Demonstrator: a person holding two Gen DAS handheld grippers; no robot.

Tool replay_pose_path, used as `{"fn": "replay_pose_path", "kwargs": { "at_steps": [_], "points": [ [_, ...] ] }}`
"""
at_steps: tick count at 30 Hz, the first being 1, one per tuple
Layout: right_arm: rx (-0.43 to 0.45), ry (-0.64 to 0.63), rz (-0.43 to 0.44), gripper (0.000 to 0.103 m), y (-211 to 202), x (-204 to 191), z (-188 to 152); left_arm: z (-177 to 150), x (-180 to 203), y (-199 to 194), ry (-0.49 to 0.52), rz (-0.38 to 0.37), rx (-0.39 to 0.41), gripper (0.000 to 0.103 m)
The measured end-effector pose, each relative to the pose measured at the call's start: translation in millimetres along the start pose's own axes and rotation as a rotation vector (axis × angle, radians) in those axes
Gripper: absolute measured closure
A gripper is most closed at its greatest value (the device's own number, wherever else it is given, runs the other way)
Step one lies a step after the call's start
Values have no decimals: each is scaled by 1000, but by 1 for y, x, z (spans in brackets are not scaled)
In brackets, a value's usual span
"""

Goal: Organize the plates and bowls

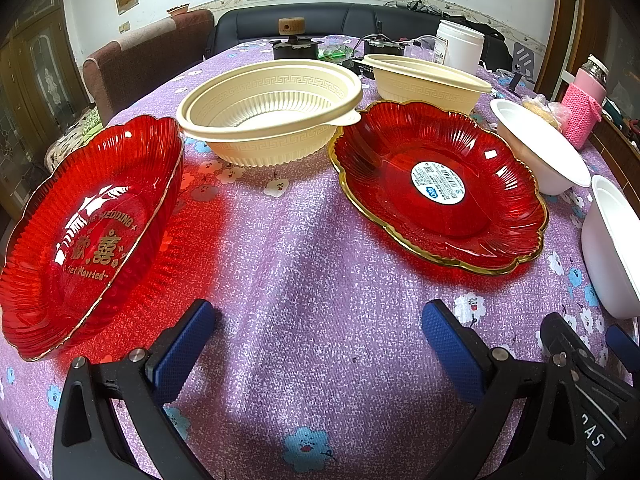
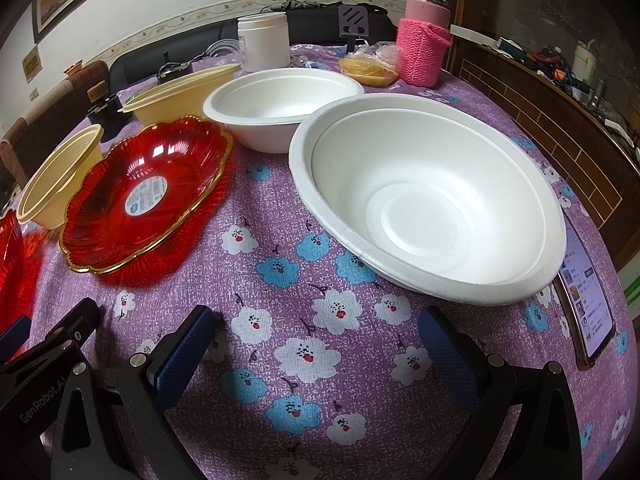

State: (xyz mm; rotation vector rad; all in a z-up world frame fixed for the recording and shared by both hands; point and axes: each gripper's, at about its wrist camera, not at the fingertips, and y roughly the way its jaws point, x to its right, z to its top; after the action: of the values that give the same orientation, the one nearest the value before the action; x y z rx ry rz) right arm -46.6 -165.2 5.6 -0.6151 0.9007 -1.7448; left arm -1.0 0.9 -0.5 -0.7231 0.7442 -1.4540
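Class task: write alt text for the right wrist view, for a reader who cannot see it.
An open right gripper hovers over a purple floral tablecloth, facing a large white foam bowl with a second white bowl behind it. To the left sit a gold-rimmed red plate and two cream bowls; a lit phone lies at right.

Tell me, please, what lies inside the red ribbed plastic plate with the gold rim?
Inside the red ribbed plastic plate with the gold rim only a round white and blue label shows, at its centre; no food or dish rests in it. The tablecloth directly beneath stays hidden.
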Motion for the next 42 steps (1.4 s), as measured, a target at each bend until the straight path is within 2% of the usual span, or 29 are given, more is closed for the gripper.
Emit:
{"fn": "replay_pose_path", "kwargs": {
  "at_steps": [7, 13, 15, 22, 24, 26, 28, 31, 33, 34, 35, 38, 40, 42],
  "points": [
    [-13, 19, -14, 1, 0, -1, 1, 2, -1, 1, 30, -23, -25, 0],
    [-79, 7, -5, 1, -3, 2, -1, -4, -2, -4, 44, -31, -26, 0],
    [-73, -14, 19, 1, -5, 4, -5, -5, -3, -5, 50, -36, -29, 0],
    [-68, -24, 13, 1, -14, 3, -17, -16, -4, -13, 71, -44, -34, 0],
    [-69, -29, 14, 1, -19, 4, -22, -21, -6, -18, 93, -59, -47, 0],
    [-75, -43, 24, 1, -23, 6, -26, -28, -10, -31, 114, -134, -55, 1],
    [-84, -53, 30, 1, -28, 7, -30, -33, -16, -52, 119, -175, -15, 1],
    [-95, -62, 59, 7, -39, 7, -37, -36, -36, -100, 120, -255, 102, 1],
    [-50, -80, 101, 8, -59, -1, -40, -37, -62, -135, 92, -282, 205, 1],
    [-21, -92, 113, 8, -68, -5, -39, -36, -72, -144, 79, -286, 232, 1],
    [37, -115, 132, 8, -83, -13, -38, -35, -86, -155, 59, -284, 260, 1],
    [236, -177, 200, 8, -129, -40, -37, -22, -124, -175, 52, -251, 276, 1],
    [279, -208, 272, 8, -142, -57, -32, -12, -150, -183, 29, -200, 307, 1],
    [242, -239, 338, 8, -142, -81, -21, -3, -178, -188, -5, -144, 325, 1]
  ]
}}
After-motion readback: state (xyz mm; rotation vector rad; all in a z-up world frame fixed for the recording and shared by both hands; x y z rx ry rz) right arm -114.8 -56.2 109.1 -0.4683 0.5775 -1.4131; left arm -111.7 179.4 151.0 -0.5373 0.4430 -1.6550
